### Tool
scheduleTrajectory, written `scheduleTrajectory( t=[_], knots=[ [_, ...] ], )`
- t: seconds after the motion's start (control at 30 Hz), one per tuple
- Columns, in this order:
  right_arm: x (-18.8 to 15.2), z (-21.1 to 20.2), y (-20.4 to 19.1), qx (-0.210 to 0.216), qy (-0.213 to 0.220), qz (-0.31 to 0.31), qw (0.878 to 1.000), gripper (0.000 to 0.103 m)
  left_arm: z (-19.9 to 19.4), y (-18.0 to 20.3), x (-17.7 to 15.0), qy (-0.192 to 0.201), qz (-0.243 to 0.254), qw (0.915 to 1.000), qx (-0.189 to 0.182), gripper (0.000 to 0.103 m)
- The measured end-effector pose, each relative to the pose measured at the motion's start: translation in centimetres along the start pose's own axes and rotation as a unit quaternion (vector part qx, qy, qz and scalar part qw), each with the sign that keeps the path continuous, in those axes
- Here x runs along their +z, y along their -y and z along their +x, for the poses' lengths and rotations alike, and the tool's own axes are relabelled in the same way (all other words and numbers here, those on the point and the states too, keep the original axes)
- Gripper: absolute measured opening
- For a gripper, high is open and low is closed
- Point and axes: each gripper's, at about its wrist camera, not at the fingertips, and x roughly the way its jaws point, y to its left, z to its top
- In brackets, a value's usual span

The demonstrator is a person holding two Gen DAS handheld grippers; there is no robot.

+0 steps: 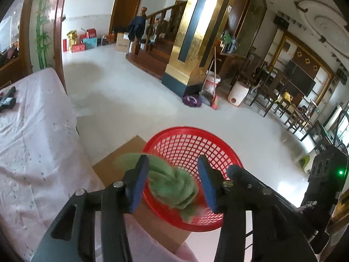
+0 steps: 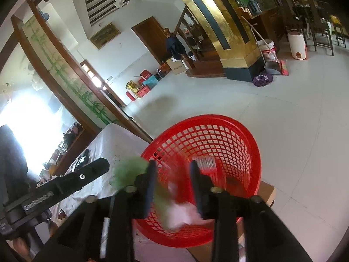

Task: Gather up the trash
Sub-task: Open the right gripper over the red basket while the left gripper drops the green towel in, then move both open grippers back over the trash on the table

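Note:
A red mesh basket [image 1: 220, 152] stands on a cardboard box [image 1: 122, 157] beside the table. My left gripper [image 1: 174, 181] is open above the basket's near rim. A crumpled green wad [image 1: 174, 183] blurs between and below its fingers, apart from the right pad. In the right wrist view the same basket [image 2: 218, 139] fills the middle. My right gripper [image 2: 174, 185] is open over it. A white and pink crumpled piece [image 2: 181, 214] blurs below its fingers. The green wad [image 2: 128, 170] shows at the left, by the left gripper's arm.
A table with a pale pink cloth [image 1: 32, 131] lies left of the basket, with dark items [image 1: 7, 100] on it. A white tiled floor [image 1: 130, 91] stretches ahead to a gold pillar [image 1: 194, 43], buckets [image 1: 211, 83] and wooden chairs [image 1: 268, 91].

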Motion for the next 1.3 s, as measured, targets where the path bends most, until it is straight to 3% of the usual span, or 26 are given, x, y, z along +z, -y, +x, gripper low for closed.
scheduleTrajectory(
  t=[0.13, 0.2, 0.27, 0.3, 0.37, 0.53, 0.73, 0.97, 1.3],
  knots=[
    [0.2, -1.7, -0.7, 0.002, 0.010, -0.005, 1.000, 0.050, -2.9, -0.5, -0.4, 0.009, 0.003, 0.9999, 0.006, 0.052],
    [0.0, -2.6, -1.7, -0.001, 0.015, -0.012, 1.000, 0.058, -5.1, -1.0, -1.0, 0.025, 0.006, 0.9994, 0.022, 0.065],
    [-0.5, -3.7, -3.3, 0.000, 0.020, -0.031, 0.999, 0.075, -8.5, -1.6, -2.2, 0.053, 0.004, 0.9977, 0.042, 0.070],
    [-1.0, -4.5, -4.6, 0.000, 0.025, -0.045, 0.999, 0.078, -9.6, -1.8, -2.6, 0.061, 0.004, 0.9969, 0.049, 0.076],
    [-1.8, -5.9, -6.7, 0.000, 0.036, -0.064, 0.997, 0.086, -13.0, -2.4, -3.6, 0.083, 0.001, 0.9939, 0.073, 0.078],
    [-4.4, -8.3, -12.0, 0.015, 0.050, -0.102, 0.993, 0.093, -20.3, -4.7, -6.8, 0.122, -0.016, 0.9861, 0.112, 0.082],
    [-8.5, -10.0, -18.4, 0.036, 0.053, -0.154, 0.986, 0.094, -27.1, -8.0, -9.7, 0.158, -0.032, 0.9682, 0.191, 0.083],
    [-12.8, -10.7, -23.9, 0.077, 0.032, -0.188, 0.979, 0.094, -32.2, -13.8, -13.5, 0.159, -0.078, 0.9510, 0.254, 0.083],
    [-16.4, -9.5, -26.7, 0.117, -0.014, -0.217, 0.969, 0.094, -37.2, -21.9, -18.3, 0.146, -0.183, 0.9181, 0.320, 0.083]
  ],
)
